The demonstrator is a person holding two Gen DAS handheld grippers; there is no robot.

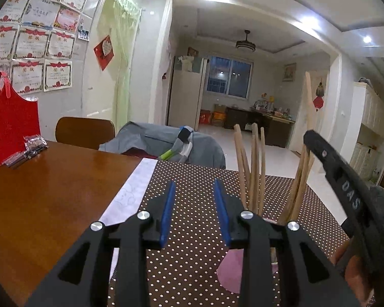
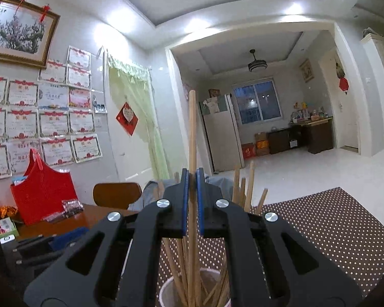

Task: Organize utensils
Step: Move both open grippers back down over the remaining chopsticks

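1. The right gripper [image 2: 192, 176] has its jaws clamped on a single wooden chopstick [image 2: 192, 128], held upright, with the top end sticking way up past the blue pads.
2. The lower end of that chopstick goes down into a white cup [image 2: 166, 294] sitting at 6 o'clock in the right wrist view. A bunch of other chopsticks [image 2: 243, 189] already stand in the cup, fanned out.
3. The left gripper [image 1: 194, 186] has its jaws partly apart with nothing between them, just hanging over the brown polka-dot mat [image 1: 192, 268].
4. From the left wrist view, the bundle of chopsticks is at about 2 o'clock of the left jaws, with the right gripper beyond it at 3 o'clock.
5. The mat lies on a wooden bench [image 1: 51, 192]; a red bag [image 1: 10, 128] sits on it at 10 o'clock.
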